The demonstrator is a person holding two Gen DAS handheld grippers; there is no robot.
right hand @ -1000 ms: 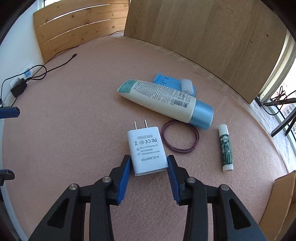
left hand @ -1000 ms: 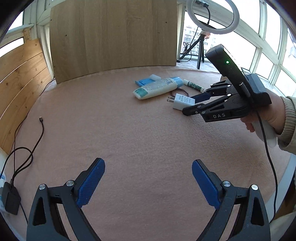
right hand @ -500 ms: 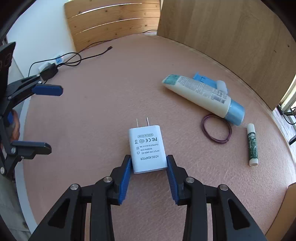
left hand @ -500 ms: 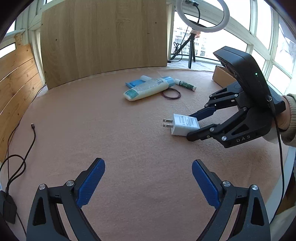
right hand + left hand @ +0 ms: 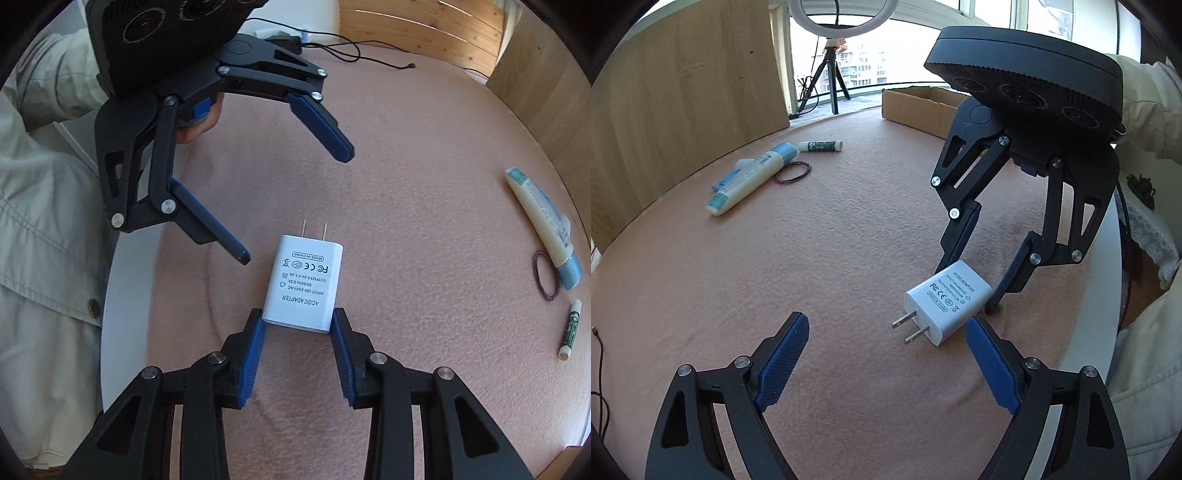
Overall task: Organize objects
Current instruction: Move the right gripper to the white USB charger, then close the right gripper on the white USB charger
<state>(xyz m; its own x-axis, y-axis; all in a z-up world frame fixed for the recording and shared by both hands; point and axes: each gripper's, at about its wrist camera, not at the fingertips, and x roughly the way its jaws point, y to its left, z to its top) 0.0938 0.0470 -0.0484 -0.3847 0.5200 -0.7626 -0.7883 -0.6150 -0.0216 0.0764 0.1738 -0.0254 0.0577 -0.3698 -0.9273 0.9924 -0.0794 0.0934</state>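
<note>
A white AC/DC adapter (image 5: 304, 284) with two metal prongs is held by its rear end between the pads of my right gripper (image 5: 297, 319), just above or on the pink felt near the table's front edge. In the left wrist view the adapter (image 5: 947, 301) sits just ahead of the right fingertip of my left gripper (image 5: 886, 332), which is open and empty. The left gripper (image 5: 295, 206) shows in the right wrist view, open, facing the adapter's prongs.
A cream tube with a blue cap (image 5: 750, 177), a purple hair band (image 5: 793, 172), a lip balm stick (image 5: 820, 146) and a blue item lie at the far side. A cardboard box (image 5: 916, 107) stands at the back right. Cables (image 5: 347, 51) trail over the left edge.
My right gripper has carried the adapter away from the pile toward the near table edge, close to my left gripper. The left gripper has turned right toward it and stays open.
</note>
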